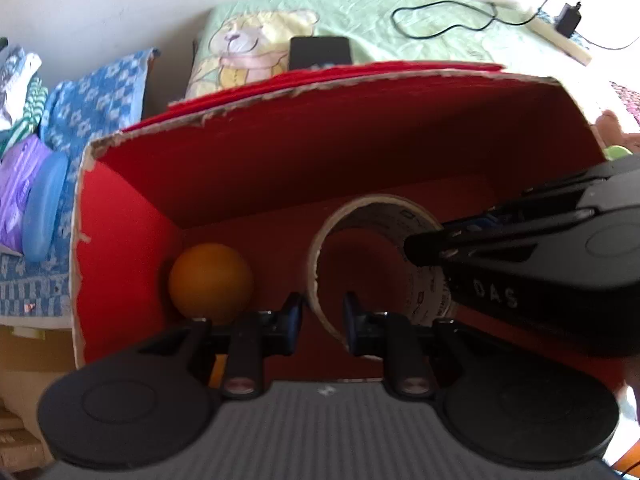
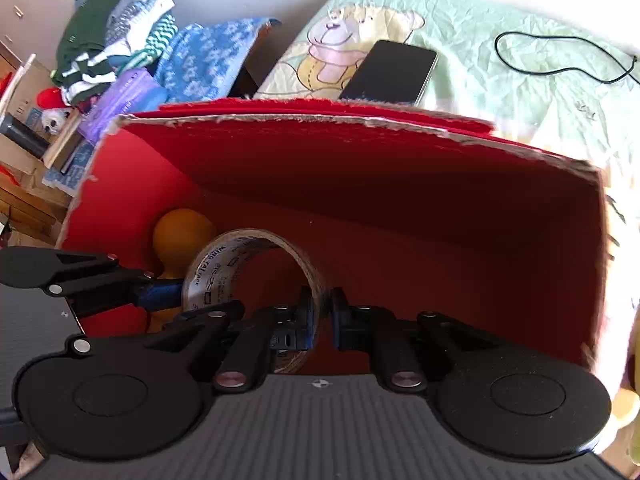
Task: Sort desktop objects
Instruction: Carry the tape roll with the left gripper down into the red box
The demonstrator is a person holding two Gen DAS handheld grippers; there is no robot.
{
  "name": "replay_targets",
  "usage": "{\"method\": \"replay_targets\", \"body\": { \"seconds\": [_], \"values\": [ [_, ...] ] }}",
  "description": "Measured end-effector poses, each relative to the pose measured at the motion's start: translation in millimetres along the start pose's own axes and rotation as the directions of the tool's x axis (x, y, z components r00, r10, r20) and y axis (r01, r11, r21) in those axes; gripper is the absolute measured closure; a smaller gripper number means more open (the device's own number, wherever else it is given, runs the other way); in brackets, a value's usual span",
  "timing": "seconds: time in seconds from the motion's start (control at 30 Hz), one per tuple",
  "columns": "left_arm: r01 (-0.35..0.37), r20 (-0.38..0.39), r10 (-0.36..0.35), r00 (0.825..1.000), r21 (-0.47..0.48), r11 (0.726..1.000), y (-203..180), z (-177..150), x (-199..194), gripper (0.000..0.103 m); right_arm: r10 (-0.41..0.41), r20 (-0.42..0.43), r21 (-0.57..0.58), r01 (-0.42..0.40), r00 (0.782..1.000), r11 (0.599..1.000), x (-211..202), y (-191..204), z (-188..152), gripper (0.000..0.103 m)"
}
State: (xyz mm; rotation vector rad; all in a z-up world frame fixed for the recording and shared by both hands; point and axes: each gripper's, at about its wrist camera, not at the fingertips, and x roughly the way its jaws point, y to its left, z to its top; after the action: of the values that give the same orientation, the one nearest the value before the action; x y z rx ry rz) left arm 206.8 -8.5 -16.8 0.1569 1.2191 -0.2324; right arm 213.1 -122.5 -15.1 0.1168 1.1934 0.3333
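Observation:
A roll of brown packing tape point(image 1: 384, 220) stands on edge inside a red cardboard box point(image 1: 280, 152), held over the box floor. An orange ball point(image 1: 211, 278) lies in the box's left corner. My left gripper point(image 1: 322, 314) is shut on the roll's near wall, one finger outside and one inside. My right gripper point(image 2: 322, 308) is shut on the tape roll point(image 2: 248, 240) too, pinching its right wall. The right gripper shows in the left wrist view point(image 1: 416, 246) reaching in from the right. The ball point(image 2: 180, 236) shows behind the roll in the right wrist view.
The box point(image 2: 360, 152) sits against a bed with a green bear-print sheet point(image 2: 500, 80). A black phone point(image 2: 390, 70) and a black cable point(image 2: 560, 56) lie on the sheet. A blue patterned towel point(image 1: 92, 92), a blue case point(image 1: 44, 204) and stacked clothes point(image 2: 112, 36) are at left.

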Motion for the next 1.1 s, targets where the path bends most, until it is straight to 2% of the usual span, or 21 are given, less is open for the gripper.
{"method": "replay_targets", "body": {
  "seconds": [0.23, 0.57, 0.7, 1.0, 1.1],
  "values": [
    [-0.004, 0.018, 0.005, 1.000, -0.020, 1.000, 12, 3, -2, 0.082, -0.019, -0.029, 0.052, 0.020, 0.999, 0.998, 20, -3, 12, 0.094],
    [-0.003, 0.083, 0.004, 0.997, -0.010, 1.000, 25, -7, -18, 0.077, 0.049, 0.036, 0.160, -0.054, 0.998, 0.986, 30, -4, 23, 0.089],
    [0.033, 0.117, -0.032, 0.993, -0.009, 0.999, 29, -12, -31, 0.075, 0.062, 0.069, 0.208, -0.075, 0.996, 0.975, 31, -7, 25, 0.089],
    [0.022, 0.048, -0.023, 0.999, 0.023, 1.000, 15, -15, -12, 0.074, 0.124, 0.109, 0.259, -0.149, 0.986, 0.954, 35, -14, 25, 0.081],
    [0.018, 0.041, -0.019, 0.999, 0.016, 1.000, 14, -14, -13, 0.071, 0.135, 0.118, 0.269, -0.163, 0.984, 0.949, 34, -15, 24, 0.078]
  ]
}}
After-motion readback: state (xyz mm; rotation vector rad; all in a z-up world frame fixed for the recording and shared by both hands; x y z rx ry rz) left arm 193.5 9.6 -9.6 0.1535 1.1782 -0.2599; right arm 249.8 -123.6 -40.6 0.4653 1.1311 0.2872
